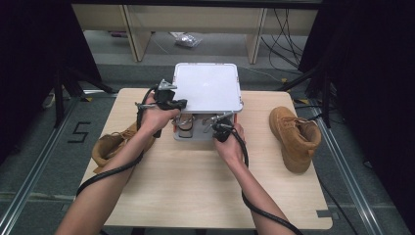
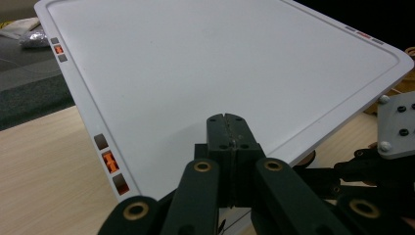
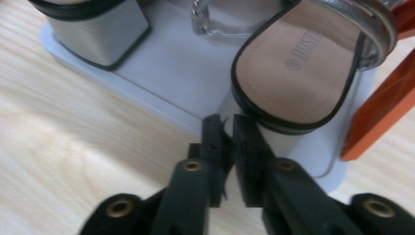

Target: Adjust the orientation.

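Left gripper [image 2: 227, 128], clenched empty, rests on the lid [image 2: 220, 68] to steady the shoe box mid-table while the right gripper [image 3: 226, 128], jaws slightly parted, noses at its base [image 3: 166, 83] beside the sandal [image 3: 298, 73].

A light wooden table [image 1: 195, 196] stands on grey carpet [image 1: 29, 161] before dark curtains [image 1: 29, 39].
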A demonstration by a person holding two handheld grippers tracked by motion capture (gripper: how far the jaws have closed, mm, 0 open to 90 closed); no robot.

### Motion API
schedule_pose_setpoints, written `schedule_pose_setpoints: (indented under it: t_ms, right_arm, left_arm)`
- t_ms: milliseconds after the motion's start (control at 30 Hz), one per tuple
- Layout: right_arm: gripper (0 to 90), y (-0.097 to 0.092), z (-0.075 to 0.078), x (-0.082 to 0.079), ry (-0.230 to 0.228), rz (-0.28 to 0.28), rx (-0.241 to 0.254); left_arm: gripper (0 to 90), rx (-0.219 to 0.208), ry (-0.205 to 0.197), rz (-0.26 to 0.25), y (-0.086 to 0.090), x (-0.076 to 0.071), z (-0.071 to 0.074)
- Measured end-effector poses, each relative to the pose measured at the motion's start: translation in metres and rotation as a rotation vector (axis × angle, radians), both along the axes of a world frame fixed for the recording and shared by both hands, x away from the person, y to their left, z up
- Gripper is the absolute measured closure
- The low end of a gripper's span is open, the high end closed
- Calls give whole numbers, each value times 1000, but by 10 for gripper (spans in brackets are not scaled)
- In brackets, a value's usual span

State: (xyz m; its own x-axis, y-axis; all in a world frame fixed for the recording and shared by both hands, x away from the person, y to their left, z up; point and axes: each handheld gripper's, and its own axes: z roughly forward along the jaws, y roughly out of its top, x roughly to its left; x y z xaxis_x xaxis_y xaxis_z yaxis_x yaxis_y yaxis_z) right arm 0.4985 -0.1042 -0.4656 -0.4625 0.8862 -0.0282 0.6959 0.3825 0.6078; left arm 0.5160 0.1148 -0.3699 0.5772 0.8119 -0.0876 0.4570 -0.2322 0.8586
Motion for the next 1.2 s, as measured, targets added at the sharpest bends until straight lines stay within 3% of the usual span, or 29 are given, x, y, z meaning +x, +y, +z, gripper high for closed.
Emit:
schedule_pose_setpoints:
  t_ms: [133,167,267,300,367,433,633,1000,1200]
  right_arm:
    - [861,-6,5,-7,-26,-11,6]
    - [898,-11,10,-8,-38,-35,5]
    - [900,-14,12,-7,-30,-41,20]
    - [900,-16,14,-7,-62,-49,6]
    - [900,-18,15,-6,-63,-71,17]
    - [900,-21,16,-3,-74,-58,7]
    - [900,-17,16,-11,-61,-37,18]
    - [900,-15,14,-5,-67,-52,33]
    - [900,-15,11,-5,-108,-40,19]
  left_arm:
    - [898,-4,0,-1,0,0,0]
    - [898,1,-1,0,0,0,0]
    - [899,4,-4,5,-1,0,0]
    - [899,4,-4,5,-1,-1,0]
    - [899,6,-3,4,-1,0,0]
    - [898,-10,-5,11,-2,-1,0]
    - [899,1,-1,0,0,0,0]
    - [899,-2,-4,2,0,-1,-1]
    - [899,7,-3,-4,-1,-1,0]
